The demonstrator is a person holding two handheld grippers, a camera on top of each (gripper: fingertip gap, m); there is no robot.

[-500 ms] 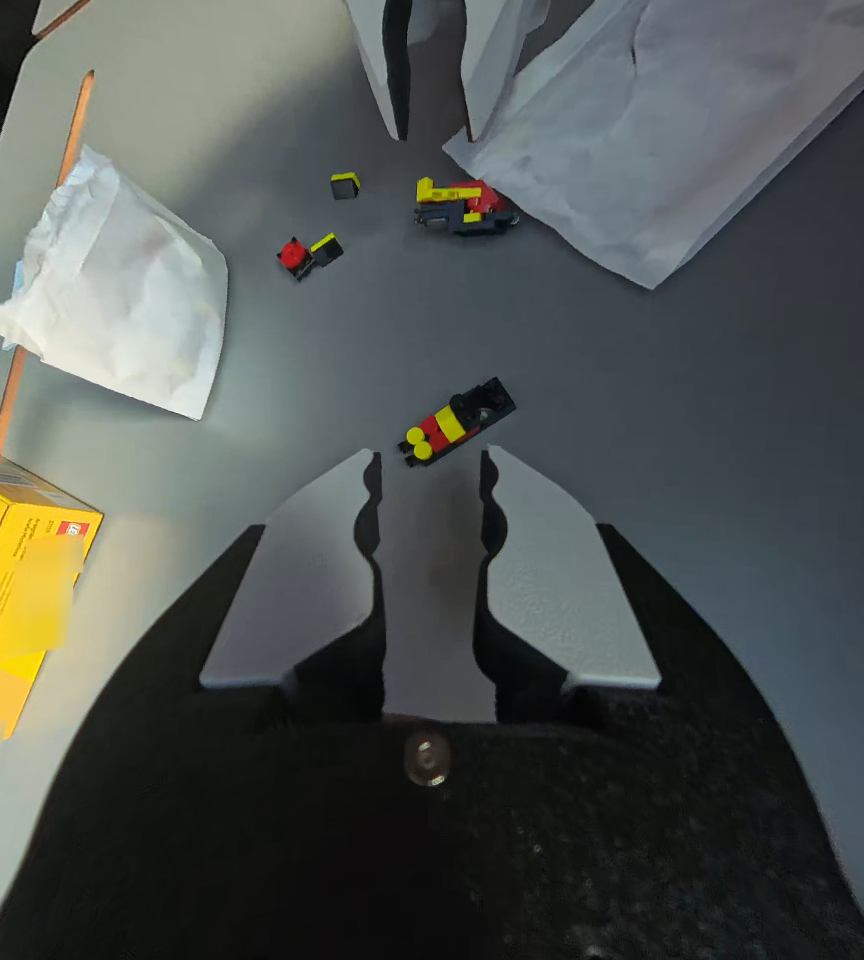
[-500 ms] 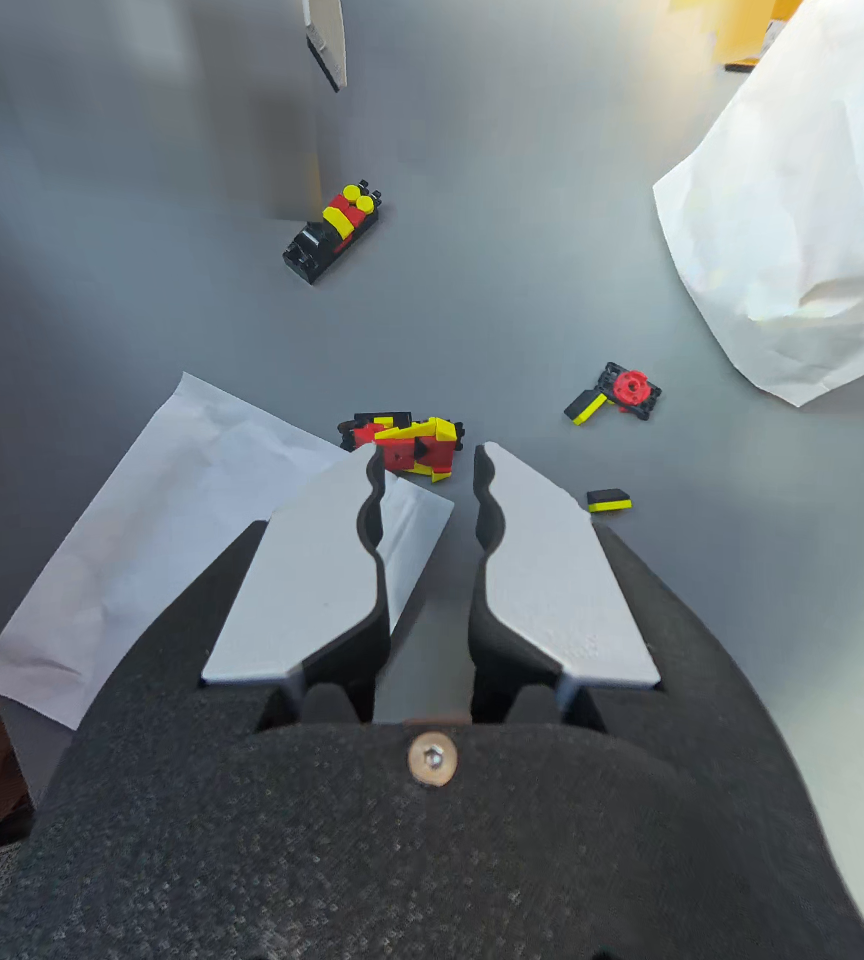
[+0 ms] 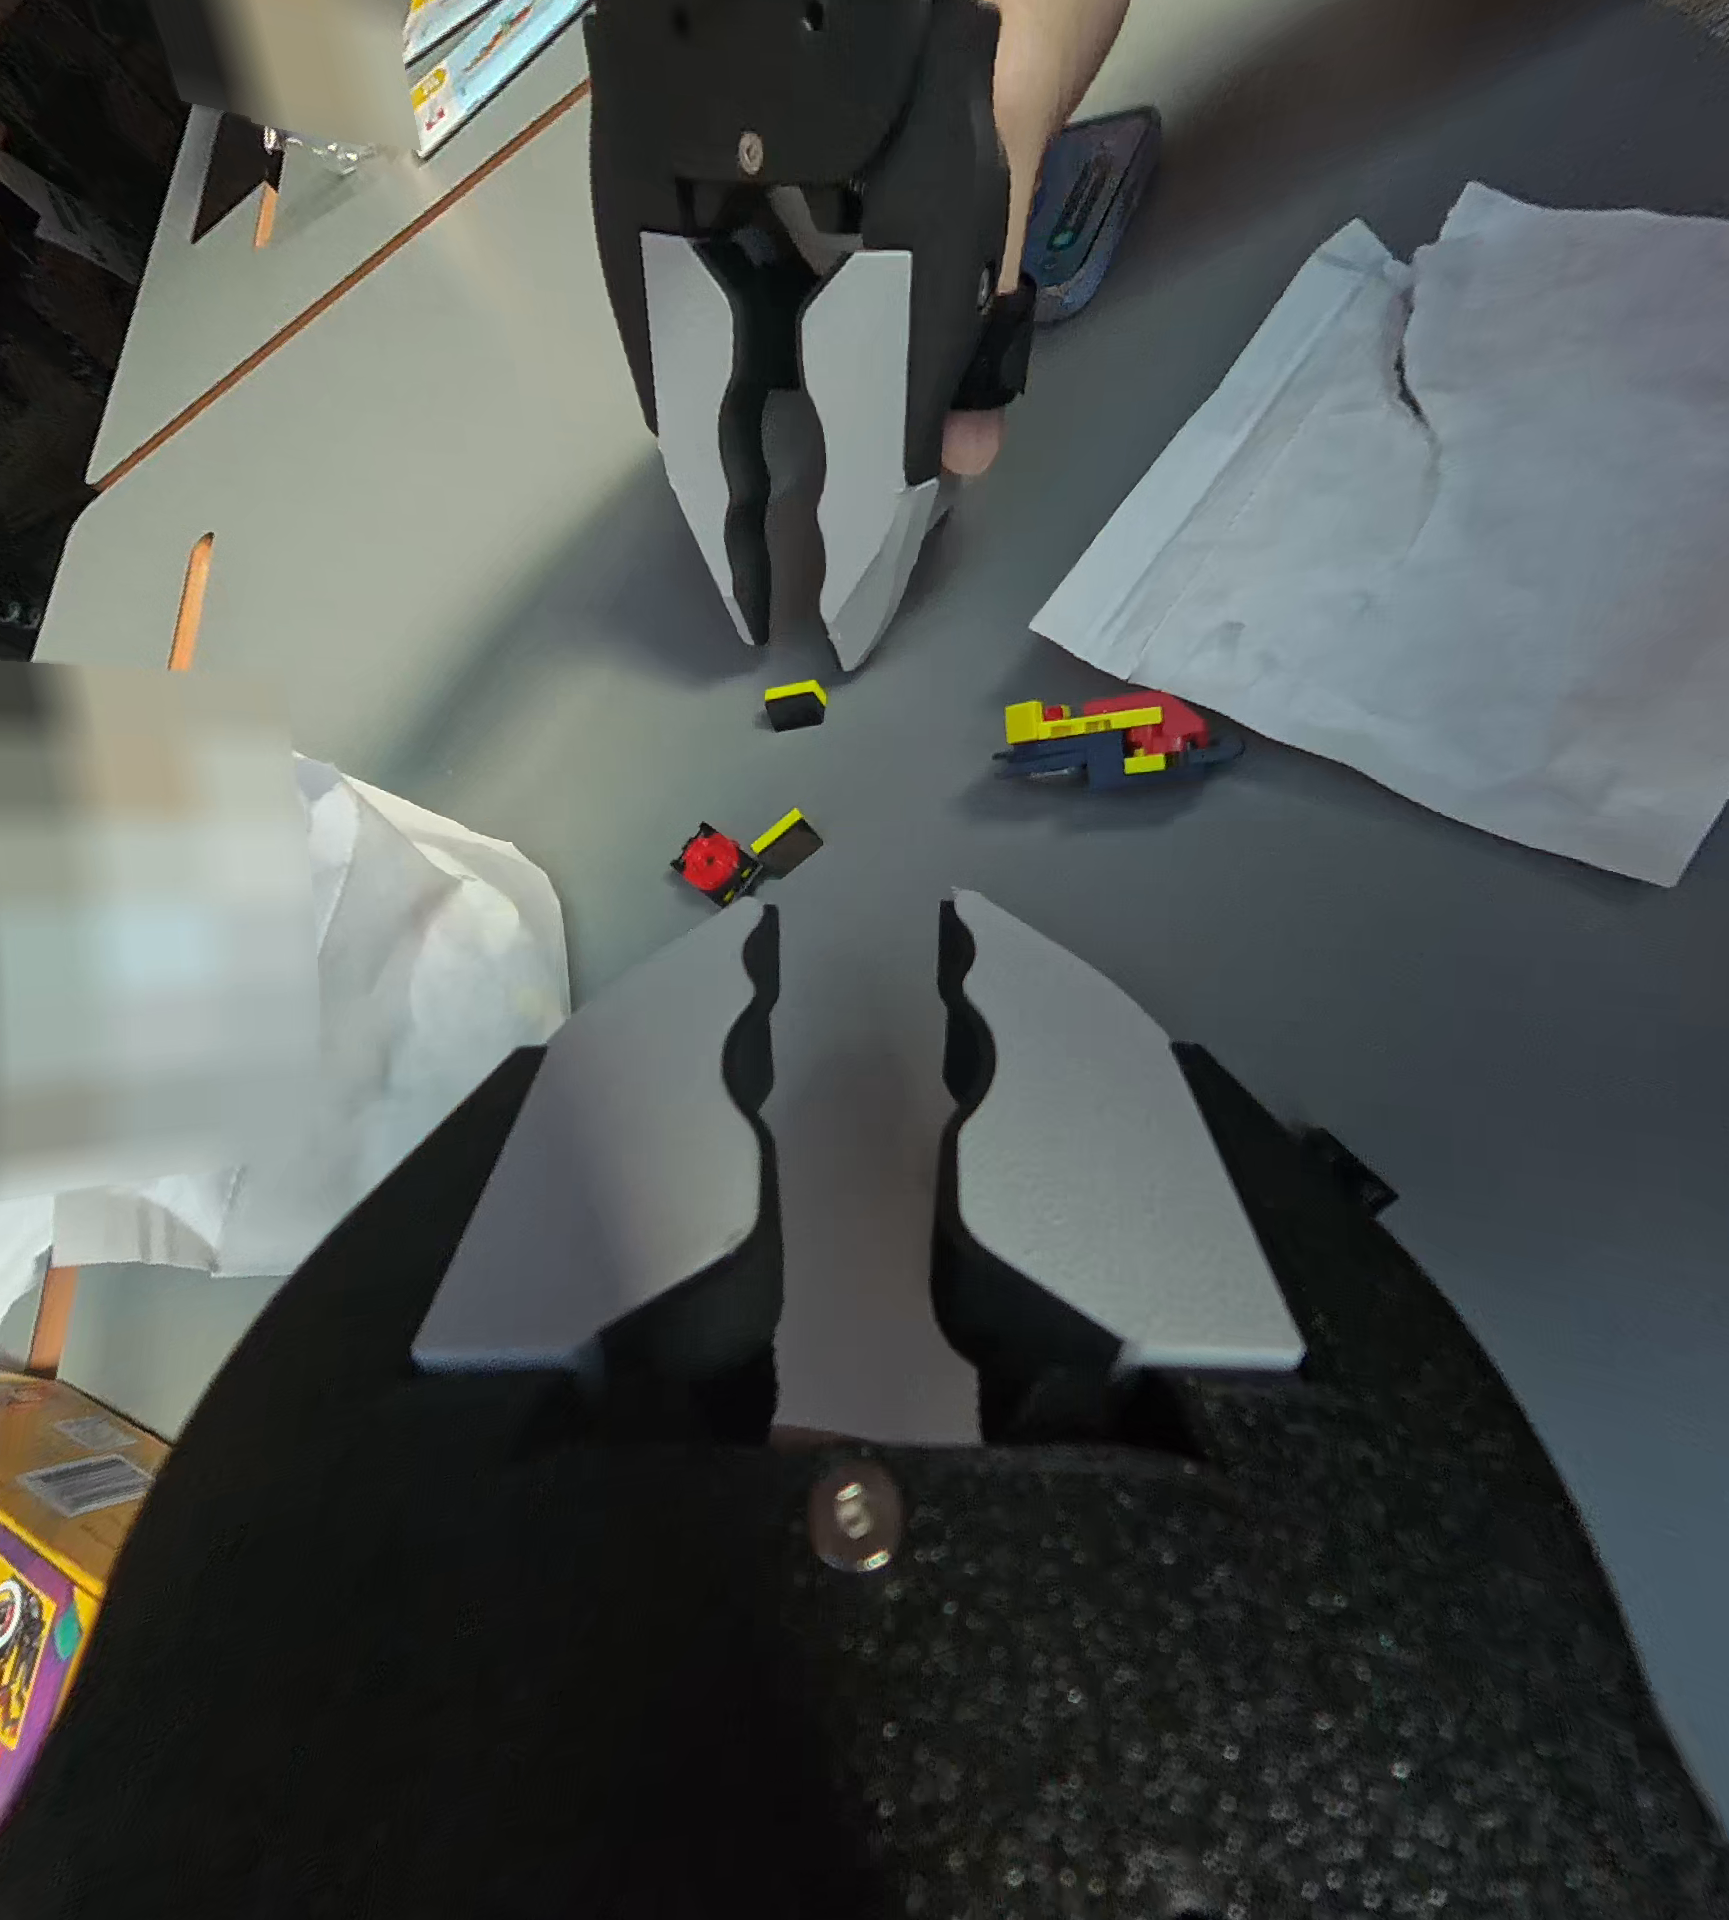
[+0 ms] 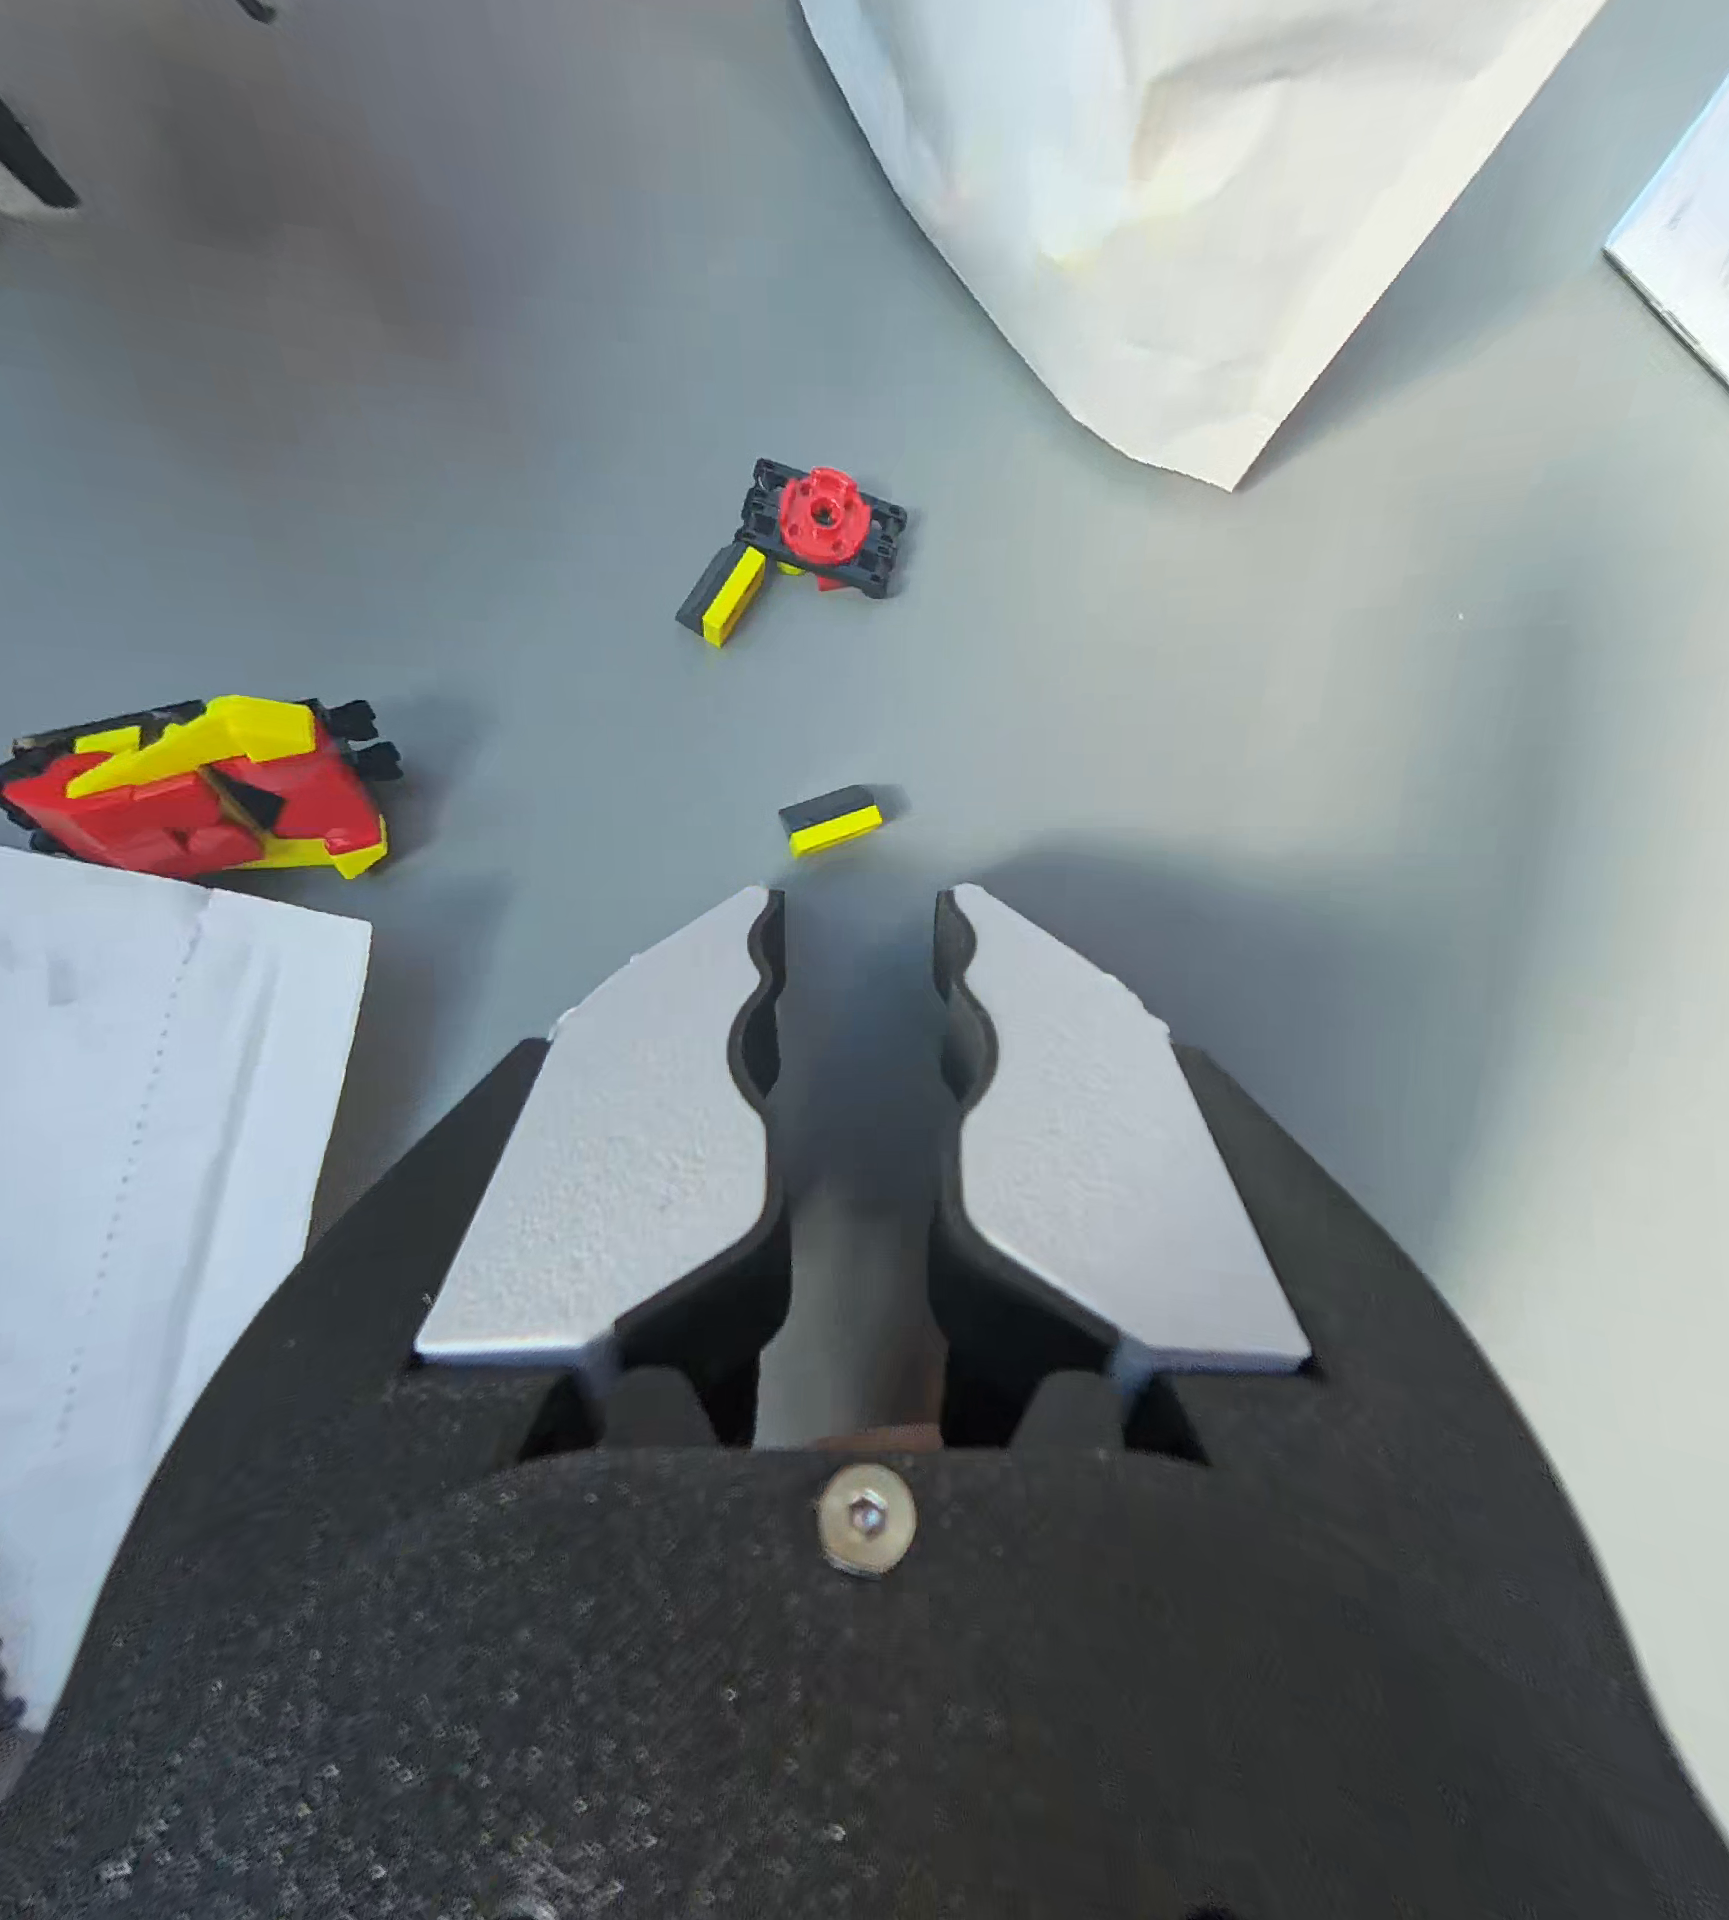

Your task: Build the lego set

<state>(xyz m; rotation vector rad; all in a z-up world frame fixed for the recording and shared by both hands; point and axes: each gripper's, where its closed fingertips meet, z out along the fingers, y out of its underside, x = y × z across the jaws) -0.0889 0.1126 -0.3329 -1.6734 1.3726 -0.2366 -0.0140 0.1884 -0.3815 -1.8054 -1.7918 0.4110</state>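
My right gripper (image 4: 858, 902) is empty, jaws apart, w/ the small black-and-yellow lego brick (image 4: 832, 820) lying just past its tips on the grey bench, well in from any edge. Brick's long axis runs crosswise to the fingers (awkward, I'd say). Left gripper (image 3: 858, 906), also parted and empty, sits farther off.

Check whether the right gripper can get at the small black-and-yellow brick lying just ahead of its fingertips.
Probably yes. The right gripper is open and empty, and the small black-and-yellow brick lies alone on bare table, with nothing between it and the fingertips.
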